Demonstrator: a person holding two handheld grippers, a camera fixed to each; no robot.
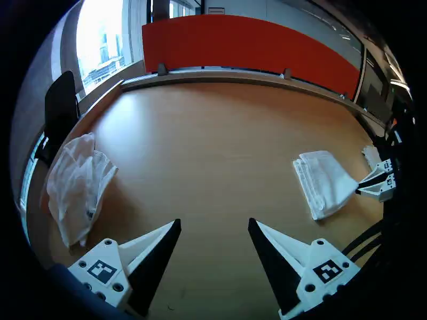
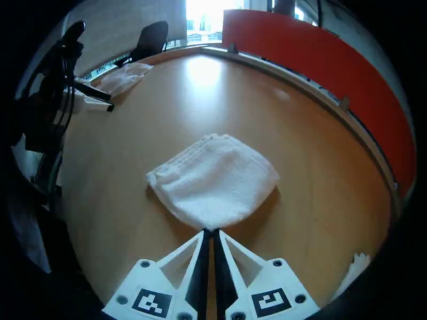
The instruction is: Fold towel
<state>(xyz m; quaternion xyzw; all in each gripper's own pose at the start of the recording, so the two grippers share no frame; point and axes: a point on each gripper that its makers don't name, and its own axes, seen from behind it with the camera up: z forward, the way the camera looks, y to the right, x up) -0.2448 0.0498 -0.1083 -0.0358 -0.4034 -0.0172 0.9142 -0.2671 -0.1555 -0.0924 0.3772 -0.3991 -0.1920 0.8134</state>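
My left gripper [image 1: 213,221] hangs over bare tabletop [image 1: 213,133] with its fingers spread wide, the folded towel [image 1: 324,183] lying off at 3 o'clock and a crumpled white cloth [image 1: 77,184] at 9 o'clock near the tabletop's edge. My right gripper [image 2: 212,232] has its fingers pressed almost together, tips right at the near corner of the towel [image 2: 213,178] at 12 o'clock. I cannot tell whether any cloth is caught between them.

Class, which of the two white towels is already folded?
The towel at the right gripper, a neat square; the crumpled towel near the chair is not.
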